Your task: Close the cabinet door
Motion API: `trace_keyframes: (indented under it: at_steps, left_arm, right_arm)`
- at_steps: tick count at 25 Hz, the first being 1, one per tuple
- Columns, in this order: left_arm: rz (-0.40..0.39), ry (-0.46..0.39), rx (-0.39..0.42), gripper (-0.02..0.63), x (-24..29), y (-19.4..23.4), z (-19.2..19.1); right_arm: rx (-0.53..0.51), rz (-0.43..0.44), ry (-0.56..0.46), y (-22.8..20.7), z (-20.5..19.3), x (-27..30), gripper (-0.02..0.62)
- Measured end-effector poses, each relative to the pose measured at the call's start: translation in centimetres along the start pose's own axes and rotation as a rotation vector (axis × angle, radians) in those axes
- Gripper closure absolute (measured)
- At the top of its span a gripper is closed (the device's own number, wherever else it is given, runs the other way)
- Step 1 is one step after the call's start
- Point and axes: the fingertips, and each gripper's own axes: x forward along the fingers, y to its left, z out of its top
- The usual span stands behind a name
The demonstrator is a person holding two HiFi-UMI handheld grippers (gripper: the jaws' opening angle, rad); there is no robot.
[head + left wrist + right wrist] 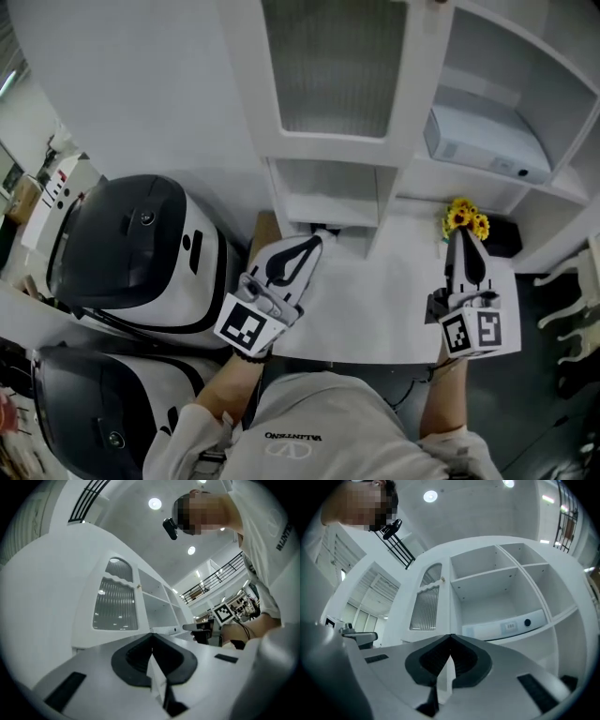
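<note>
- Head view: the cabinet door [333,66], white-framed with a ribbed pane, looks flush in its frame at the top of the picture, so I judge the closing done. No gap shows along its edge, and nothing looks left to do but clear off.
- Head view again: both tools sit low over the white desk [375,309]. The left gripper [314,242] is below the door and well apart from it, touching nothing. The right gripper [462,236] is off to the side, near the yellow flowers [466,220] under the open shelves [497,84].
- Left gripper view: the jaws are pressed together at the tips with nothing between them. The door [115,604] stands up and to the left of the tips, well clear, its pane catching the ceiling lights. It lies level with the shelf fronts beside it.
- Right gripper view: these jaws are together too, and empty. The door [425,603] stands above and left of the tips, apart from them. It looks seated against the frame next to the bare shelf bays [497,588].
</note>
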Motion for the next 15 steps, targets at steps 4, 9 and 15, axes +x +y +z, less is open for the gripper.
trace_keyframes:
  at_steps: [4, 9, 15]
  left_arm:
    - [0.091, 0.118, -0.002, 0.601, -4.2, 0.7, -4.1]
    - [0.18, 0.159, -0.027, 0.601, -7.6, 2.6, -6.1]
    - [0.197, 0.153, -0.039, 0.601, -7.8, 2.5, -6.2]
  right_arm:
    - [0.0, -0.032, 0.027, -0.7, -1.1, -2.4, 0.584]
    - [0.03, -0.054, 0.04, -0.6, -2.1, -3.7, 0.584]
    - [0.039, -0.08, 0.044, -0.3, -2.9, -4.4, 0.584]
